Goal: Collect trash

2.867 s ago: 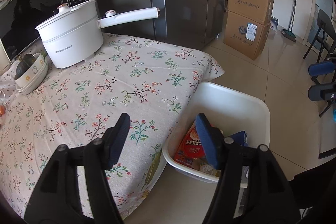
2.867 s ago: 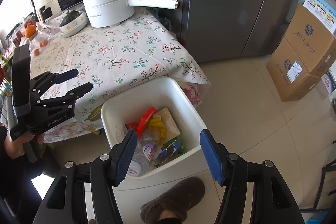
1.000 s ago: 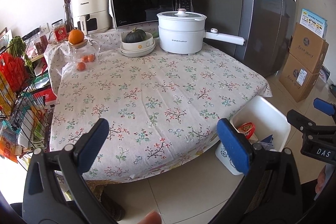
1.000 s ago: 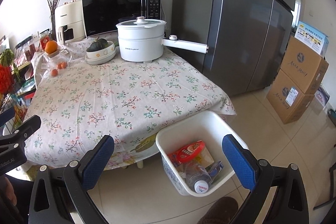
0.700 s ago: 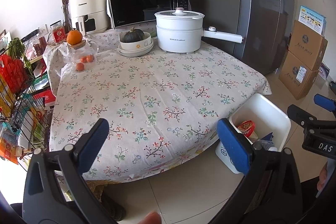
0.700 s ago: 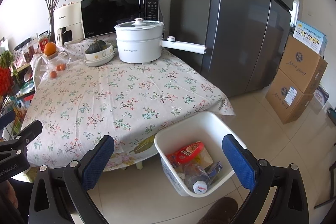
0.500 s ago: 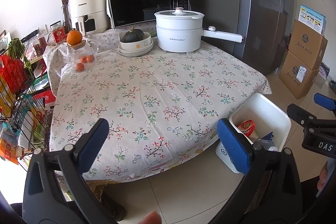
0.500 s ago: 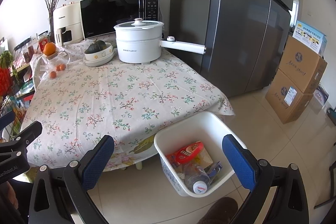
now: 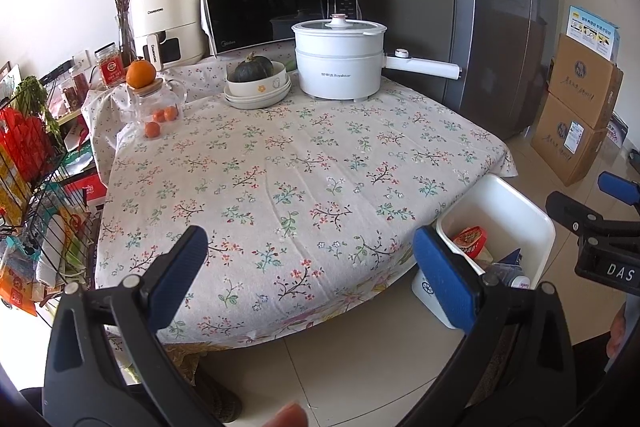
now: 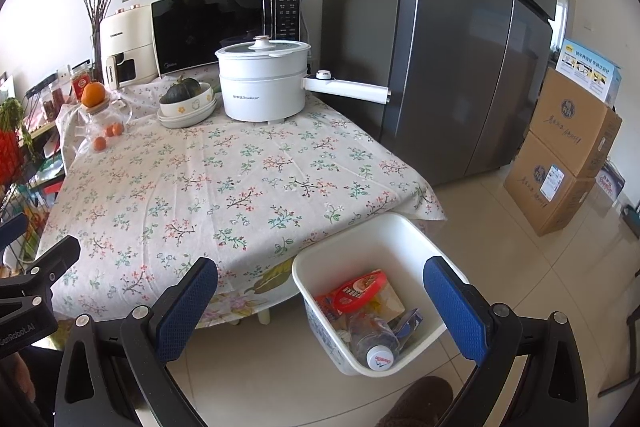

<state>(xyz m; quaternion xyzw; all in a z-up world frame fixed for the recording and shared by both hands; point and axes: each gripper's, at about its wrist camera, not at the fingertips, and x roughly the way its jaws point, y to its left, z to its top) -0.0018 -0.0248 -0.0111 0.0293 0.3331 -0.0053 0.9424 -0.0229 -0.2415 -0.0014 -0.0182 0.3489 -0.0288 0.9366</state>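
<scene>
A white bin (image 10: 362, 243) stands on the floor at the table's near right corner; in the left wrist view the bin (image 9: 516, 211) is at the right. It holds a red packet (image 10: 360, 293), a clear bottle with a white cap (image 10: 378, 353) and other wrappers. My left gripper (image 9: 312, 267) is open and empty, held back over the table's front edge. Above the floor just left of the bin, my right gripper (image 10: 320, 299) hangs open and empty. Each gripper shows at the edge of the other's view.
The floral-cloth table (image 9: 280, 163) carries a white electric pot (image 9: 340, 59) with a long handle, a bowl with a squash (image 9: 256, 79), a glass jar with oranges (image 9: 154, 99), a microwave and an air fryer. A grey fridge (image 10: 460, 47) and cardboard boxes (image 10: 568, 151) stand right. A wire rack (image 9: 28, 187) is left.
Since 2.9 s ago both grippers have drawn back and up from the bin, bringing the whole table into view. Over the last second nothing has visibly moved.
</scene>
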